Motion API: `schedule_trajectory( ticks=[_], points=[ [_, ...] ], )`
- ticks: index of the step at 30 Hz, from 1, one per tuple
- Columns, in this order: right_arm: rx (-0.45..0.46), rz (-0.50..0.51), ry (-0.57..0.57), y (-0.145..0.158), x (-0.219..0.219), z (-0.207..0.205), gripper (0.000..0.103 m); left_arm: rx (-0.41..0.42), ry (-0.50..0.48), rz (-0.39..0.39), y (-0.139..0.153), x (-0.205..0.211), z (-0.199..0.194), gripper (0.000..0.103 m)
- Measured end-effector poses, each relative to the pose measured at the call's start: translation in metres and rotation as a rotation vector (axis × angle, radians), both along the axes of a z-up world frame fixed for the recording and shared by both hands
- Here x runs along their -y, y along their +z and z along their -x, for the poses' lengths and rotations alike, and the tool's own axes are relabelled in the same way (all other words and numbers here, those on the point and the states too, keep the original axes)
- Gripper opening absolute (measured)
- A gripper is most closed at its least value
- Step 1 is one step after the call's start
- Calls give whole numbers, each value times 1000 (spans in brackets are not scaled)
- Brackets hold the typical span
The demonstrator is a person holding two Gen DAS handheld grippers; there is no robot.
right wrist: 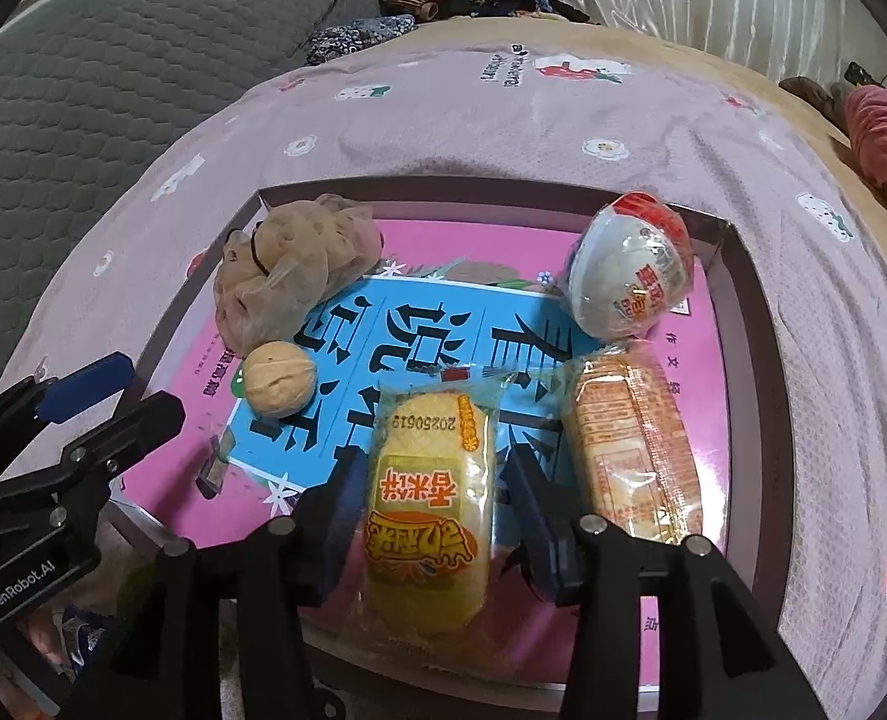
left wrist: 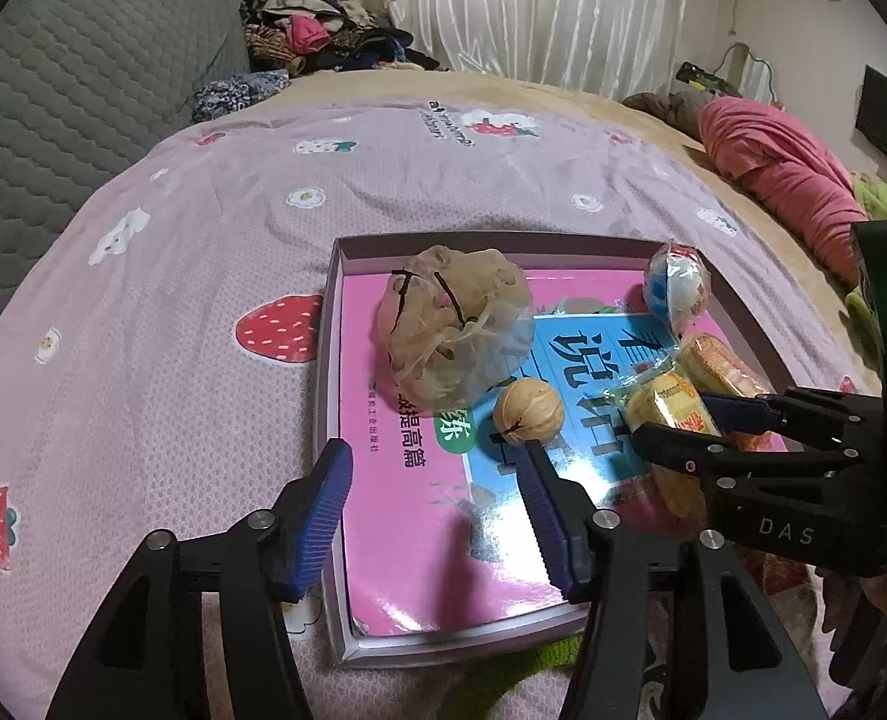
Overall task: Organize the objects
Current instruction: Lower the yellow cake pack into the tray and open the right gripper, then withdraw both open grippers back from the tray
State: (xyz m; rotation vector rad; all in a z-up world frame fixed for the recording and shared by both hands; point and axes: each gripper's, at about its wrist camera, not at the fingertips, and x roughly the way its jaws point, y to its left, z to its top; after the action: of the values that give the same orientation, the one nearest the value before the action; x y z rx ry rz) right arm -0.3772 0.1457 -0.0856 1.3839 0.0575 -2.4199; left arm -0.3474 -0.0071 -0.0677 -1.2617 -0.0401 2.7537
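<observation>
A shallow box (left wrist: 329, 324) (right wrist: 743, 312) on the bed holds a pink book (left wrist: 419, 540). On the book lie a mesh bag (left wrist: 455, 324) (right wrist: 287, 264), a walnut (left wrist: 529, 411) (right wrist: 279, 378), a wrapped egg-shaped toy (left wrist: 677, 288) (right wrist: 629, 270), a yellow snack packet (left wrist: 665, 402) (right wrist: 428, 516) and an orange packet (left wrist: 719, 366) (right wrist: 629, 438). My right gripper (right wrist: 434, 468) (left wrist: 695, 420) straddles the yellow packet, which rests on the book, with a slim gap at its pads. My left gripper (left wrist: 434, 456) (right wrist: 125, 396) stands open over the box's near left corner with nothing in it, the walnut just beyond its right finger.
The bed has a pink strawberry-print cover (left wrist: 203, 276). A grey quilted cushion (left wrist: 83, 90) rises at the left, a heap of clothes (left wrist: 317, 30) lies at the back, and a red bundle (left wrist: 785, 174) lies at the right. Something green (left wrist: 533, 660) pokes out under the box's near edge.
</observation>
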Motion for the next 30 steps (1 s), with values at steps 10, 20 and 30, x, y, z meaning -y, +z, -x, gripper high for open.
schedule_trajectory(
  ticks=[10, 20, 30],
  points=[
    [-92, 17, 13, 33, 3, -21, 69, -48, 22, 46, 13, 1, -9, 77],
    [-147, 22, -21, 78, -12, -68, 81, -112, 28, 33, 53, -1, -52, 82],
    [-208, 7, -17, 128, -21, -124, 88, -142, 43, 18, 91, -1, -104, 82]
  ],
)
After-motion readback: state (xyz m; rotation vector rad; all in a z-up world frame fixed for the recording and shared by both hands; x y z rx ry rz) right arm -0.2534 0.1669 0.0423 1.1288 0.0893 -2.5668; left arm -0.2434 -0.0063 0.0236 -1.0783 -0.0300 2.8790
